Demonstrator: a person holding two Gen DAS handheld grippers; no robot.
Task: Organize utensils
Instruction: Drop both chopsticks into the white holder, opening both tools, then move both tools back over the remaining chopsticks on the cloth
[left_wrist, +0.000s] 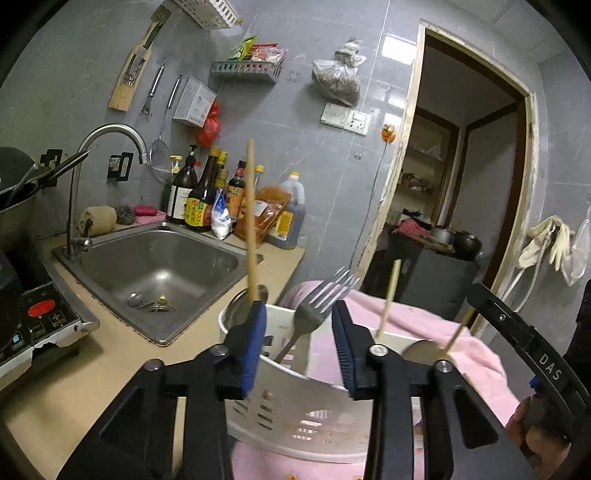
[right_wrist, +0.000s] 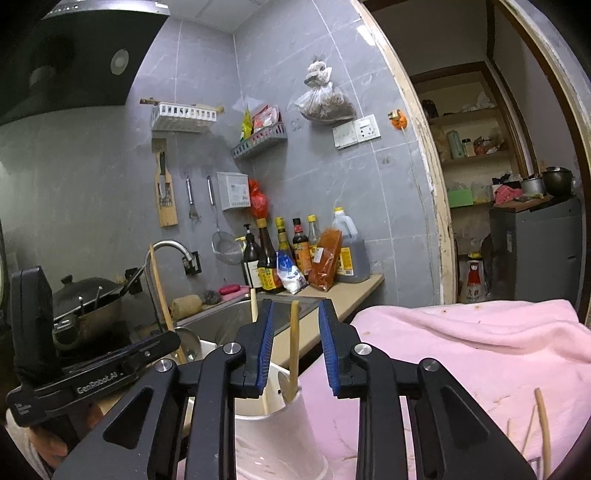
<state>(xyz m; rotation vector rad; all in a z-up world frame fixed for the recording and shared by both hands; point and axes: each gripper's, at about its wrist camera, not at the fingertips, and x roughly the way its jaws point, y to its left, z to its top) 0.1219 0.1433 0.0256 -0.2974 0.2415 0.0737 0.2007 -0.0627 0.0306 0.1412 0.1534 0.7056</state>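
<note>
The fork (left_wrist: 314, 310) and some chopsticks (right_wrist: 294, 347) already stand in the white holder (left_wrist: 295, 406) on the pink cloth (right_wrist: 461, 350), both the left gripper (left_wrist: 299, 343) and right gripper (right_wrist: 295, 343) have spread, empty jaws, and a few sticks (right_wrist: 543, 424) still lie on the cloth.

Grey tiled walls (right_wrist: 314, 173) meet in a corner above a beige counter (left_wrist: 110, 354) with a steel sink (left_wrist: 159, 266) set in it and a curved faucet (left_wrist: 107, 140) at its back edge. Bottles (right_wrist: 288, 254) crowd the counter's far corner. A black range hood (right_wrist: 74, 55) hangs upper left. A worn door frame (right_wrist: 424, 166) opens onto cluttered shelves (right_wrist: 476, 133).
</note>
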